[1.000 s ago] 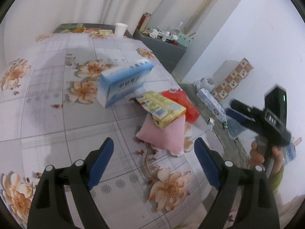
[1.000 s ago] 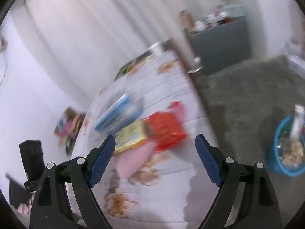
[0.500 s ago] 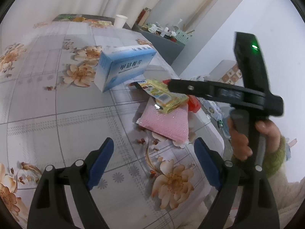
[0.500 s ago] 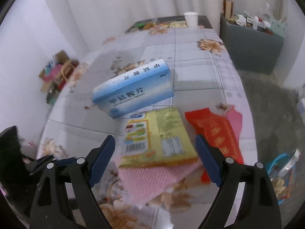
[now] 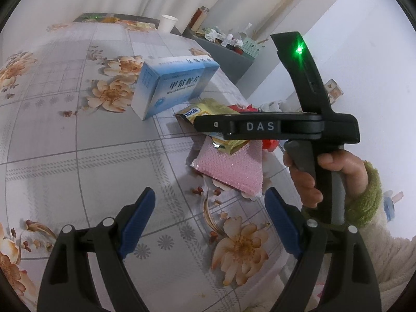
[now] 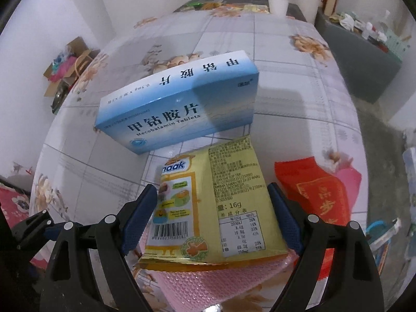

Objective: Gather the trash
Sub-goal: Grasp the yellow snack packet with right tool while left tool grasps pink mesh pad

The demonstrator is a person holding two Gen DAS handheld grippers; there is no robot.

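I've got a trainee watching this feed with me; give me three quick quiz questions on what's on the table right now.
1. True or false: the right gripper has its jaws closed on the yellow packet.
2. What lies directly under the yellow packet: A) blue box, B) pink sponge, C) red envelope?
3. What stands at the far end of the table?

Key
1. False: the jaws are open, either side of the packet.
2. B.
3. A white paper cup.
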